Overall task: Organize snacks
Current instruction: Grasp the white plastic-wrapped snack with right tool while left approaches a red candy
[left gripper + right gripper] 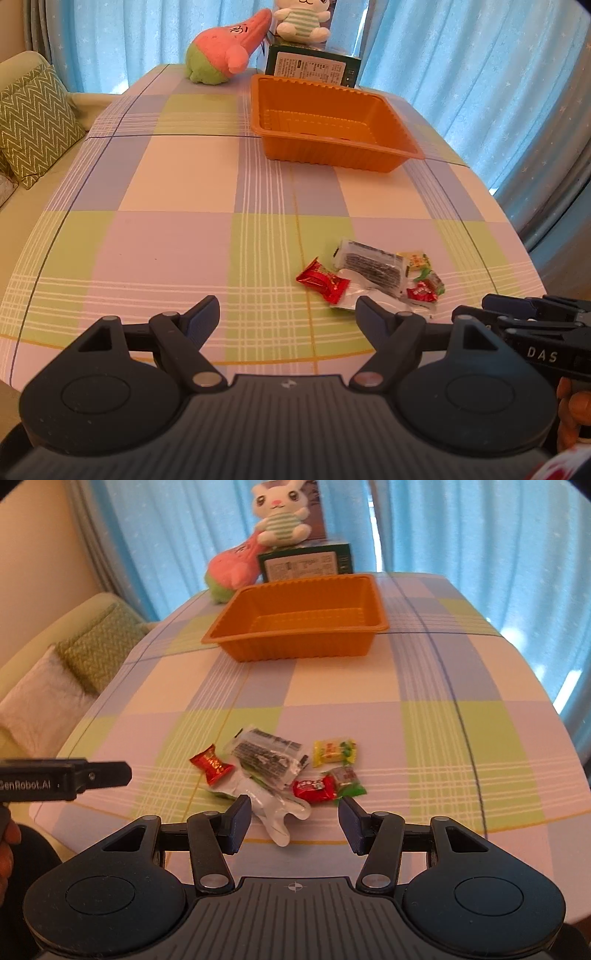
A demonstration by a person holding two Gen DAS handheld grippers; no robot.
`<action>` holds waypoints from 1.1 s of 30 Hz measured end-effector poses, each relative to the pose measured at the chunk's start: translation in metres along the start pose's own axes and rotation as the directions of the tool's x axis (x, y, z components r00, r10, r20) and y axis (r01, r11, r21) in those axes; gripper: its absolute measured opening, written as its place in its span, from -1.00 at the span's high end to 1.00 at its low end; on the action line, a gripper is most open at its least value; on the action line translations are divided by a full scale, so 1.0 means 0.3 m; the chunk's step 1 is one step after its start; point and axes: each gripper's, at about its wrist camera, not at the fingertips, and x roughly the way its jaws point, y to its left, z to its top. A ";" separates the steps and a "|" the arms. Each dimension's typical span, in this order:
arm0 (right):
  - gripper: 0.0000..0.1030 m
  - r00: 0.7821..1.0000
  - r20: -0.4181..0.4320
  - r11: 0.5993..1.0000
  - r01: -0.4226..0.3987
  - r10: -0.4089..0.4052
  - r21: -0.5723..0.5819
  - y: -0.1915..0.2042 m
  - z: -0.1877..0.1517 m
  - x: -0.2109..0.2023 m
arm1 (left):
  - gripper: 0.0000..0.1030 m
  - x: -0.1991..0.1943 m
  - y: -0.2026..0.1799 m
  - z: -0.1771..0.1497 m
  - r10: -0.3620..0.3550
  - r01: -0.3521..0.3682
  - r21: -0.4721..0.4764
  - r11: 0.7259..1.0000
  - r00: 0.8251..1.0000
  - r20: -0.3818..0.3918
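Here the snacks lie in a loose heap near the front edge of the tabletop (424, 686): a white pouch (275, 814) closest, a silver-and-black seaweed-style packet (267, 755) overlapping it, a red twist-wrapped candy (212, 770), a red sachet (314, 790), a yellow sweet (334, 752) and a green-edged wrapper (349, 781) all touching or just beside one another. The right gripper (293, 823) hangs just above the pouch, jaws apart and empty; the left gripper (286, 321) waits beside the heap, jaws wide and empty too. Because the wrappers overlap, closing here could pinch two at once or only a slick corner, so one may slip free or drag its neighbours toward the edge. The orange plastic tray (291, 646) sits well apart at the far side; as far as both views show, it looks empty, though its near floor is hidden.
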 end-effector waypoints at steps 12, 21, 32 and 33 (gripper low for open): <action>-0.02 0.992 -0.076 0.963 -0.114 0.098 -0.245 0.075 0.020 0.216 | -0.52 0.083 0.052 0.034 0.009 -0.009 -0.008 1.000 1.000 -0.028; 0.09 0.989 -0.127 0.927 -0.119 0.079 -0.356 0.135 0.023 0.303 | -0.52 0.105 0.075 0.044 -0.001 0.000 -0.031 1.000 0.999 -0.033; 0.14 0.981 -0.167 0.935 -0.145 0.094 -0.322 0.151 0.003 0.313 | -0.53 0.107 0.073 0.038 -0.020 0.019 -0.053 0.998 0.999 -0.032; 0.14 0.983 -0.162 0.935 -0.140 0.091 -0.325 0.152 -0.001 0.321 | -0.53 0.106 0.072 0.038 -0.020 0.018 -0.053 0.998 0.999 -0.032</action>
